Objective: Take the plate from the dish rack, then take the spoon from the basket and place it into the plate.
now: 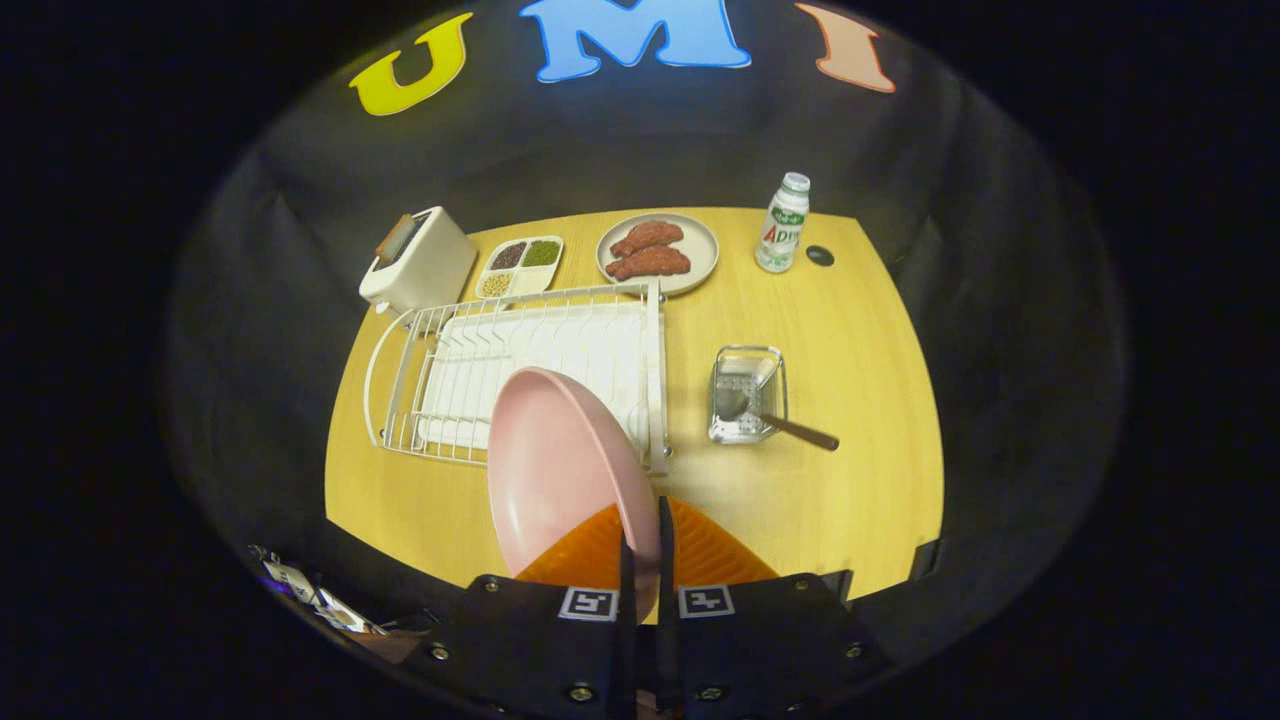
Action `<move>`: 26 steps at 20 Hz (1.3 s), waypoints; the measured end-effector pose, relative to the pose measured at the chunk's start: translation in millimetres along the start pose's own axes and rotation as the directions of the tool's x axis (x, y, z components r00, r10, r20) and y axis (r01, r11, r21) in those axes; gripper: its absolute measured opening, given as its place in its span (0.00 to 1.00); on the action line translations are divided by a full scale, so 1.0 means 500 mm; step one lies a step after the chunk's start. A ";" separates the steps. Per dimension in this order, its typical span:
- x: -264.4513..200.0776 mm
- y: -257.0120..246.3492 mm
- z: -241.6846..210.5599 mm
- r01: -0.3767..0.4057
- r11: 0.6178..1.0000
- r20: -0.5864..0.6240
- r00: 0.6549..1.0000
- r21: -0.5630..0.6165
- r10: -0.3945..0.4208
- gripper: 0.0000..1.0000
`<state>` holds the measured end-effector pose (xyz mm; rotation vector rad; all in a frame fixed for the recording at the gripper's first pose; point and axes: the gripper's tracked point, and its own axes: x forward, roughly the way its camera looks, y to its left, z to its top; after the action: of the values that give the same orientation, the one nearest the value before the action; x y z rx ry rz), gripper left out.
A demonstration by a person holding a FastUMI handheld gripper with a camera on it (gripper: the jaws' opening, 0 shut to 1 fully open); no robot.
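My gripper (641,520) is shut on the rim of a pink plate (555,470), which stands on edge between the orange fingers (585,560). The plate is lifted and hangs over the near right corner of the white wire dish rack (520,375). To the right of the rack stands a small clear basket (748,392). A spoon (770,418) lies in the basket, bowl inside and brown handle sticking out toward the right.
At the back of the wooden table (860,400) stand a white toaster (418,262), a divided tray of grains (520,266), a plate with meat pieces (658,252) and a small white bottle (783,223). Bare wood lies in front of the basket.
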<state>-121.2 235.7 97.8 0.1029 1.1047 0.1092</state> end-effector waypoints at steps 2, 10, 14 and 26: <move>0.037 -0.011 -0.055 -0.046 0.998 -0.026 0.999 0.049 0.048 0.08; 0.184 -0.045 -0.182 -0.128 0.985 -0.102 0.985 0.114 0.140 0.08; 0.240 -0.049 -0.215 -0.181 0.973 -0.142 0.969 0.144 0.201 0.08; 0.268 -0.104 -0.215 -0.233 0.961 -0.063 0.968 0.148 0.244 0.21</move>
<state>-155.7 205.9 -75.9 0.3609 1.1769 0.2538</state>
